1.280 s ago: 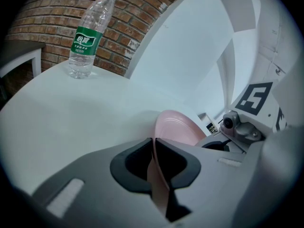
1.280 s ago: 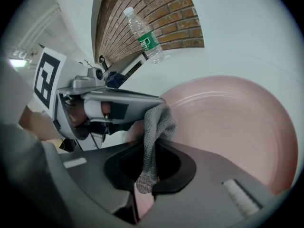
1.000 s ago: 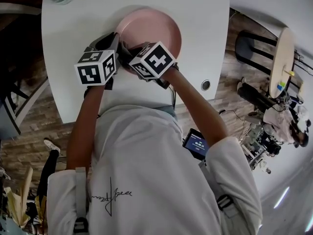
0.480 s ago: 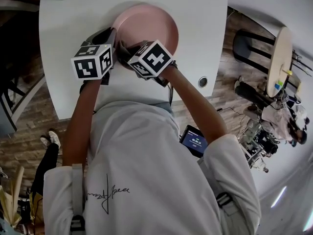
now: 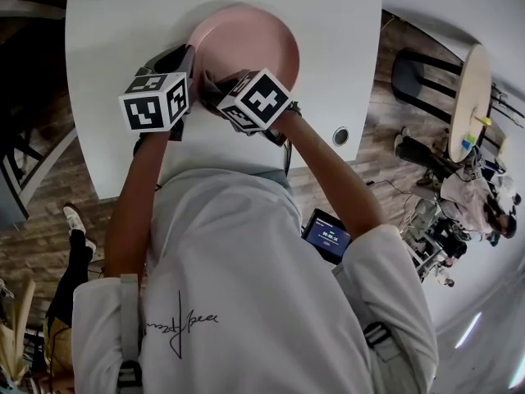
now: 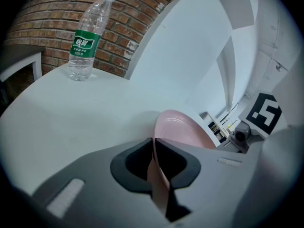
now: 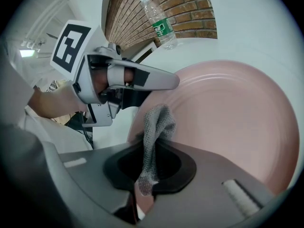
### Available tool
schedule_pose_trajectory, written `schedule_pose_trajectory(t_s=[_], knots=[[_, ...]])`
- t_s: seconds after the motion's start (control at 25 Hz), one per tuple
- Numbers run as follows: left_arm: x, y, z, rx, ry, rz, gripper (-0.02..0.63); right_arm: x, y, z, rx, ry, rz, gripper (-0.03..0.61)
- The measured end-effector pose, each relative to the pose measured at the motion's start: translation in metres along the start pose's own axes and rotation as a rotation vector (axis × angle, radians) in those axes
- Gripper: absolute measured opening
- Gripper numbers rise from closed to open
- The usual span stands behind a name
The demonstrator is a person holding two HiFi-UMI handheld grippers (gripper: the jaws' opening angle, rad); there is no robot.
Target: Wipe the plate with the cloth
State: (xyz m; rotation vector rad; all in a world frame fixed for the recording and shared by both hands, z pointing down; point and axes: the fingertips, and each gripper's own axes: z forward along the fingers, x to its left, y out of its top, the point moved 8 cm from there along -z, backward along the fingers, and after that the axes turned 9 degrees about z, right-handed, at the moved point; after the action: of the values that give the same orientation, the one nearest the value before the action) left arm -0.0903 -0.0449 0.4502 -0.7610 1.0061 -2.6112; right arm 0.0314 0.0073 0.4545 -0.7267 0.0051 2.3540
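Left tool [image 6: 156, 148]: jaws shut on the near rim of the plate [image 6: 185, 129], which passes edge-on between them. Right tool [image 7: 148, 163]: jaws pinched on the cloth [image 7: 157, 120]; a tuft sticks out past the tips and lies against the plate's face.

Plate sits over the tabletop [image 5: 344, 23], near the front edge. I can't tell whether its far side rests on the tabletop.

Handling, my read:
- Plate: stiff, smooth, probably slick. Material unclear, so treat it as breakable. The rim pinch is a narrow hold, and wiping pressure could pivot or slip it. Press lightly, close to the held side.
- Cloth: grey open knit, limp and light. Grip the bunch and leave enough tuft out to keep the jaws off the plate.

Containers: plate face shows bare pink, nothing on it. Bottle [image 6: 88, 37] is upright and capped at the far corner, well apart from the plate; fill level not readable.
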Motion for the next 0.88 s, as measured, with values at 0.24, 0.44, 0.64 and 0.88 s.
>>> schedule_pose_trajectory(t_s=[0.24, 0.44, 0.64, 0.88], knots=[[0.001, 0.000, 0.002, 0.001, 0.001, 0.001, 0.034, -0.004, -0.006, -0.001, 0.037, 0.016, 0.019, 0.040], [0.001, 0.000, 0.002, 0.001, -0.001, 0.001, 0.034, -0.006, -0.011, -0.003, 0.066, 0.024, 0.020, 0.040], [0.001, 0.001, 0.001, -0.001, 0.002, 0.003, 0.034, -0.008, -0.017, -0.005, 0.084, 0.026, 0.024, 0.040], [0.002, 0.001, 0.001, 0.000, 0.003, 0.003, 0.034, -0.012, -0.024, -0.009, 0.107, 0.027, 0.026, 0.040]])
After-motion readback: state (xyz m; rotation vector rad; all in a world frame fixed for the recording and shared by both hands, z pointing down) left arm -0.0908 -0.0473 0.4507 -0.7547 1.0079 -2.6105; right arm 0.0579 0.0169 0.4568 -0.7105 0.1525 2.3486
